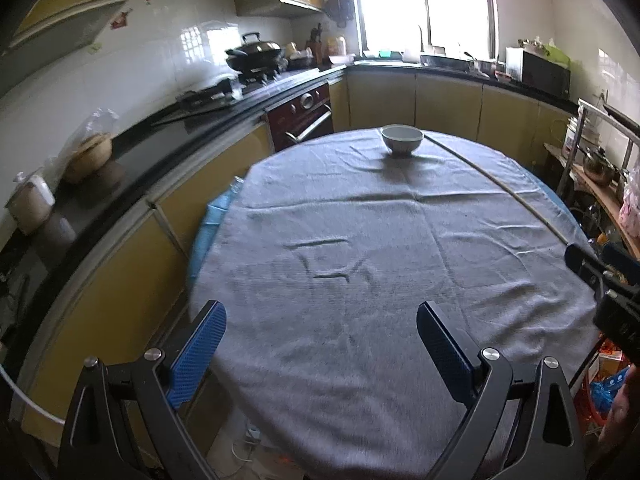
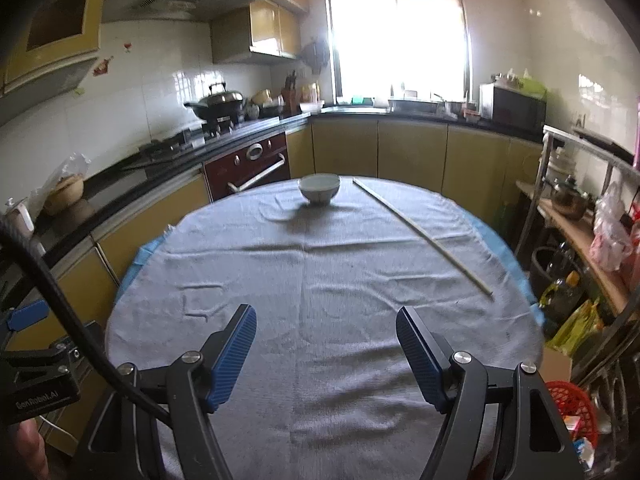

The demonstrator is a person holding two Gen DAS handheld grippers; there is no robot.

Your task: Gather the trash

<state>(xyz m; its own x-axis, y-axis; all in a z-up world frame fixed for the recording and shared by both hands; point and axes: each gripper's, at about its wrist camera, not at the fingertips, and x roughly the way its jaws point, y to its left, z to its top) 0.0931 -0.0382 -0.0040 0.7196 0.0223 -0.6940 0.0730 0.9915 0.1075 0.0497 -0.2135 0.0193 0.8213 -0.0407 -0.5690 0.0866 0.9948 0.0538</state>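
Note:
A round table under a grey cloth [image 1: 360, 280] [image 2: 320, 300] fills both views. A white bowl [image 1: 401, 139] [image 2: 319, 189] stands near its far edge. A long thin pale stick [image 1: 504, 188] [image 2: 420, 232] lies along the right side of the cloth. My left gripper [image 1: 320, 312] is open and empty over the near left of the table. My right gripper [image 2: 326, 316] is open and empty over the near edge; it also shows at the right edge of the left wrist view [image 1: 600, 272]. I see no loose trash on the cloth.
A black counter [image 1: 160, 132] with a wok [image 1: 256, 54] and jars runs along the left. A dark oven [image 2: 248, 168] stands behind the table. A shelf rack [image 2: 580, 208] with pots, bottles and bags is at right. A red basket [image 2: 572, 404] sits on the floor.

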